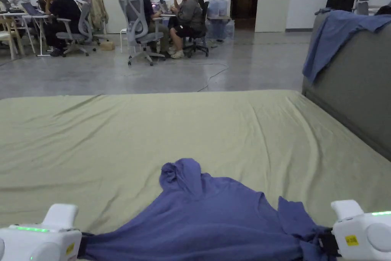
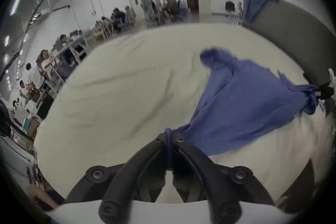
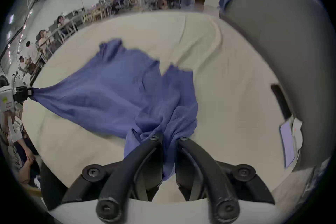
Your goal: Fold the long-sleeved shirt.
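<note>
A: At your seven o'clock, your left gripper [image 2: 169,134] has both jaws pinching a thin bunched edge of the blue shirt [image 1: 214,219].

B: And the shirt itself?

A: It is stretched between your grippers over the bed sheet [image 1: 152,132], near edge.

B: Right side?

A: At five o'clock, your right gripper [image 3: 169,138] has its jaws clamped on a thicker wad.

The left gripper [image 2: 169,134] and the right gripper [image 3: 169,138] are spread wide apart, each clamped tight on the shirt [image 1: 214,216].

One shirt [image 1: 214,216], two grippers [image 2: 169,134] [image 3: 168,138].
</note>
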